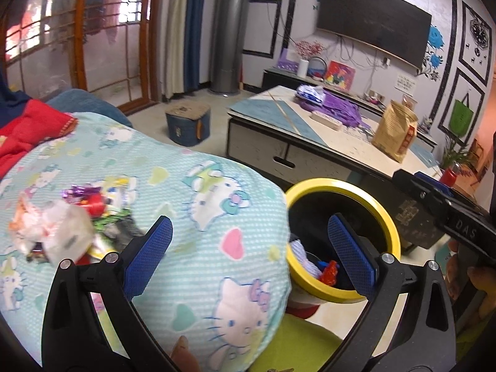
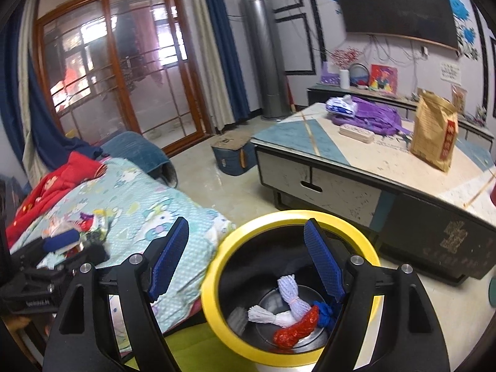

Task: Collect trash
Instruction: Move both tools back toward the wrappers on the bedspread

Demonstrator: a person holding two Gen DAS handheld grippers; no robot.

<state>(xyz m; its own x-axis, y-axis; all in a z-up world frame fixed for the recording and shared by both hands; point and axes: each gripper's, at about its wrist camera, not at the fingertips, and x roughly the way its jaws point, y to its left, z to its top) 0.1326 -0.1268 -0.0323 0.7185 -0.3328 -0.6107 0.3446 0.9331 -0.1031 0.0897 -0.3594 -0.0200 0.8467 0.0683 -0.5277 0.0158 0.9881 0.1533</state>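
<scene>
On your left, the trash pile [image 1: 66, 217] lay on the blanket [image 1: 192, 217], and the bin [image 2: 290, 288] stood just right of the blanket's edge. Wrappers [image 2: 294, 319] sat in the bin's bottom (one partly under your finger). Beyond the bin stood the coffee table [image 2: 365, 167], a paper bag [image 2: 435, 128] on top.

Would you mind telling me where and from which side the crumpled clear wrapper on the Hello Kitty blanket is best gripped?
Probably by the raised, bunched top of the crumpled clear wrapper, coming from above with the left gripper, whose jaws stand open nearby. The wrapper lies at the near edge of the trash pile on the soft blanket, so a side approach would likely snag fabric.
</scene>
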